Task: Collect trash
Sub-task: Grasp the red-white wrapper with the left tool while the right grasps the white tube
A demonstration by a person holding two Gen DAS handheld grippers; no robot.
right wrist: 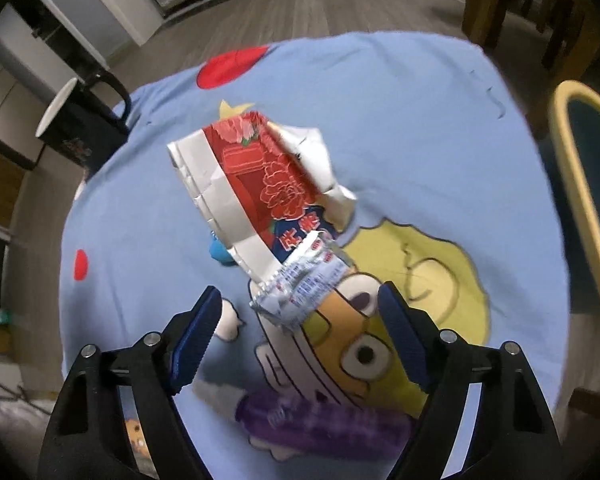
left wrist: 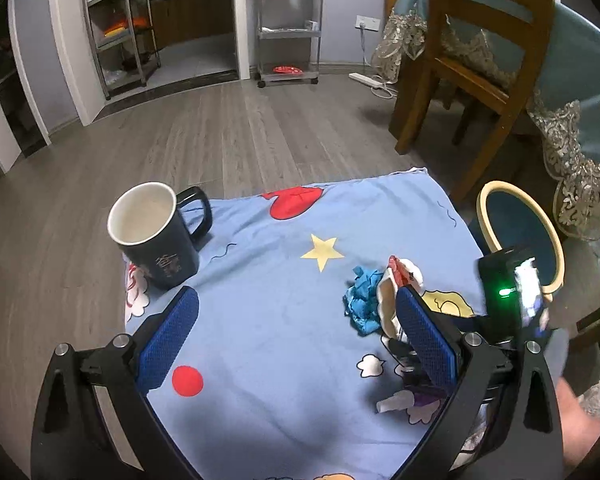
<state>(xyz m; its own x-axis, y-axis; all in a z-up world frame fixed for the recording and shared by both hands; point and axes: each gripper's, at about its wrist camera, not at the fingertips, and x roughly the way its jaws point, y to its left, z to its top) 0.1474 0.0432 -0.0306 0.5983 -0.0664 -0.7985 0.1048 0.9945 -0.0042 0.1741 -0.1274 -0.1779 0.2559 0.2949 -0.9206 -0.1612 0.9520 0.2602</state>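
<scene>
- Wrapper [right wrist: 260,184], red, lies on tabletop [right wrist: 420,120] ahead of right tool [right wrist: 300,304]; fingers spread, nothing gripped.
- Blue paper [left wrist: 362,300] uncollected; bin [left wrist: 518,232] beside tabletop.
- Left tool [left wrist: 296,320] spread, idle.

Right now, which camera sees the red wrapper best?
The right wrist view: the red wrapper lies crumpled on the cloth just ahead of the open jaws, flower print clear. The left wrist view shows only a red sliver behind its right finger.
</scene>
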